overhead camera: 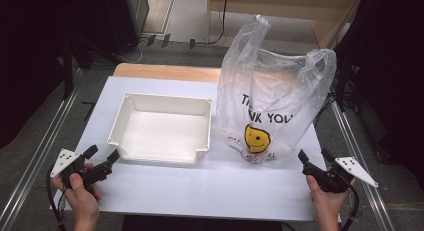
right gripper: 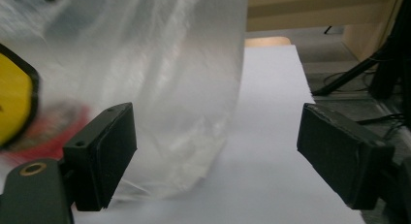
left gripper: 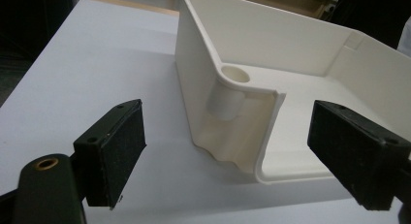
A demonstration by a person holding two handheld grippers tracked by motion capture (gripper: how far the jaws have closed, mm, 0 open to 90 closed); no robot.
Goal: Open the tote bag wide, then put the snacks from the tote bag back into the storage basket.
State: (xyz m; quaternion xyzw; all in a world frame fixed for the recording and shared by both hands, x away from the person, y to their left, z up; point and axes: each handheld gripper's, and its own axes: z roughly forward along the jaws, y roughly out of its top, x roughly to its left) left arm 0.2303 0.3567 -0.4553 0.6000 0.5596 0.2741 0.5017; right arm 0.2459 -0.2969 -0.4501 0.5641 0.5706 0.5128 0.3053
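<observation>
White counter (overhead camera: 200,191) from the high view: a cream tray (overhead camera: 162,128) sits left of centre, a clear plastic bag (overhead camera: 272,106) stands just beside it. Left tool (overhead camera: 102,158) and right tool (overhead camera: 312,158) hover at the near corners, both released. Left gripper view: jaws wide, tray corner (left gripper: 242,117) ahead, untouched. Right gripper view: jaws spread, bag (right gripper: 160,78) close ahead, nothing gripped.

Bag (overhead camera: 272,98): thin clear plastic film, glossy, crinkled (yellow print on the front). Tray (overhead camera: 162,128): cream moulded plastic, smooth, slight sheen. Table (overhead camera: 200,183): white, matt, smooth; bare wood at the far edge. Pads (left gripper: 121,149): black, matt, rubbery-looking, faintly grainy.
</observation>
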